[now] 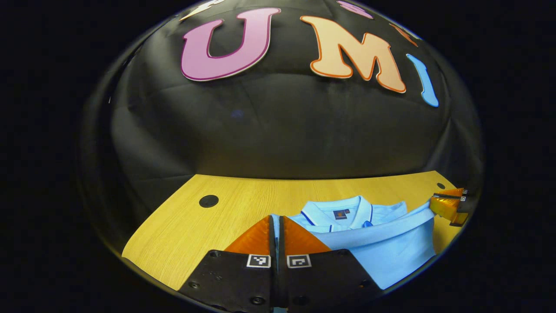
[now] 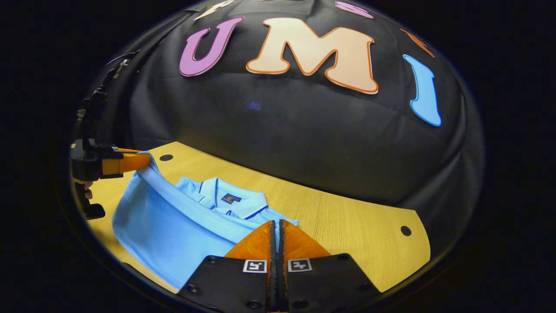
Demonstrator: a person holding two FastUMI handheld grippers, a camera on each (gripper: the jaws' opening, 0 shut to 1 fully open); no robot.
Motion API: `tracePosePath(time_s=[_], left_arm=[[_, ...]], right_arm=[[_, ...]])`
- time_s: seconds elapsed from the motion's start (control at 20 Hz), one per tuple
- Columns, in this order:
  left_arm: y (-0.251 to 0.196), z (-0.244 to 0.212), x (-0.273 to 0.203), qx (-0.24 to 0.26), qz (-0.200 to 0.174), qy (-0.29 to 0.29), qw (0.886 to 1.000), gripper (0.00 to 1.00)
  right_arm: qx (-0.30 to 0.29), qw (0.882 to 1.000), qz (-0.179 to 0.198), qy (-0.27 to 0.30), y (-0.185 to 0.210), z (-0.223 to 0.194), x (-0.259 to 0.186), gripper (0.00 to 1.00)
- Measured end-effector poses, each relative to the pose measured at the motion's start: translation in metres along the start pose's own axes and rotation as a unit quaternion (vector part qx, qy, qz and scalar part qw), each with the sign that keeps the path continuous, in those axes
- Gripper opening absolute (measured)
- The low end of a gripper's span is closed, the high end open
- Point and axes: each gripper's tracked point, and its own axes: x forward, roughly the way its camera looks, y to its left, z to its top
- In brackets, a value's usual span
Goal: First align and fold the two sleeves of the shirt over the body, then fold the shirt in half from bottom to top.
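Gripping, left gripper: fingers pressed together on the hem edge of the light blue shirt, lifted off the desk.
Right gripper: pinched closed on the same hem at its other corner.
Hem: stretched in a band between both grippers, above the collar.
Shirt: lying near the desk's back edge, collar toward the wall.
Neck label: dark patch, writing too small to read.
Desk holes: dark round hole near the back-left corner.

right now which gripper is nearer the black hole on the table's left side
Left. The left gripper pinches the shirt right of the hole; the right gripper pinches it across the shirt, farther off.
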Motion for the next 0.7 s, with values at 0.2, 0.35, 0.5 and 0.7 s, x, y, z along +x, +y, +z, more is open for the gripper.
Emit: tracePosePath(time_s=[0.2,0.35,0.5,0.7], left_arm=[[-0.003,-0.013,0.035,0.018,0.004,0.012,1.0,0.0],[-0.01,-0.02,0.045,0.031,0.0,0.021,0.999,0.0],[-0.009,-0.021,0.039,0.03,0.004,0.031,0.999,0.26],[-0.005,-0.006,0.016,0.009,0.015,0.015,1.0,0.99]], right_arm=[[0.013,1.0,-0.01,0.014,-0.004,-0.015,0.034,0.03],[0.011,1.0,-0.007,0.002,-0.005,-0.014,0.045,0.03],[0.024,1.0,0.013,0.008,0.004,-0.016,0.04,0.12],[0.032,0.999,0.019,0.0,0.005,-0.01,0.024,0.82]])
